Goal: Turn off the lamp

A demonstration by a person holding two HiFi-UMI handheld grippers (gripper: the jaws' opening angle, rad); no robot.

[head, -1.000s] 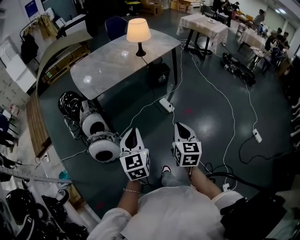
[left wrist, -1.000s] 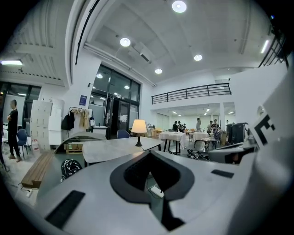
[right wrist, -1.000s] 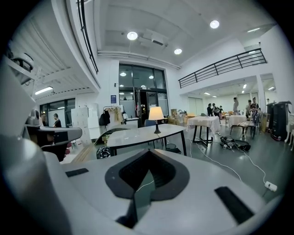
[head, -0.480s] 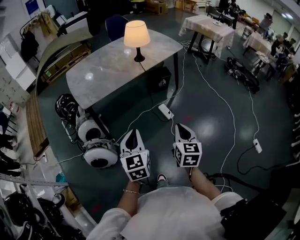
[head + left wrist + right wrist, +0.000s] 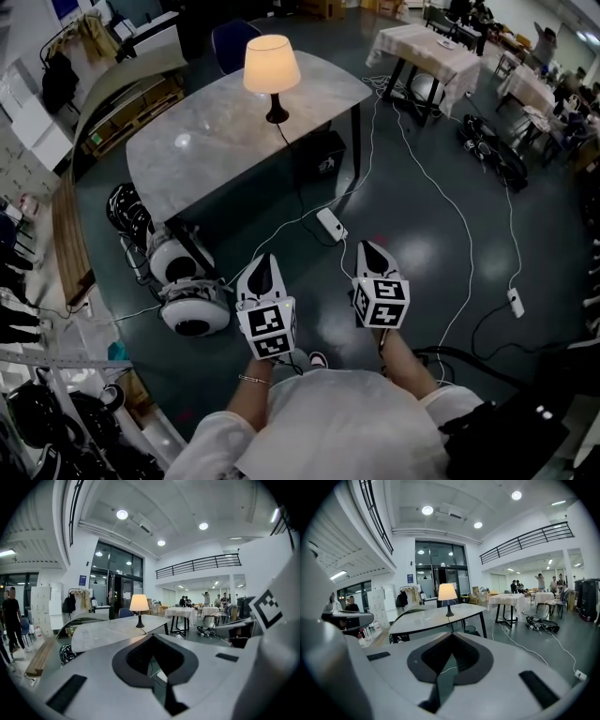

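Glowing cone-shaded lamp (image 5: 272, 67) on marbled tabletop (image 5: 202, 145).

Lit lamp (image 5: 272, 64) on grey table (image 5: 202, 150); left gripper (image 5: 262, 267), right gripper (image 5: 371, 253) side by side over floor (image 5: 422, 187), well apart from table.

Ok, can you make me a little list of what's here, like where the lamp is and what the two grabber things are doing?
lamp: lit, upright, far side of the table
table: pale top, dark legs
left gripper: jaws shut, empty, aimed toward the table
right gripper: jaws shut, empty, beside the left one
floor: white cables and a power strip
task: not done; both grippers are far from the lamp
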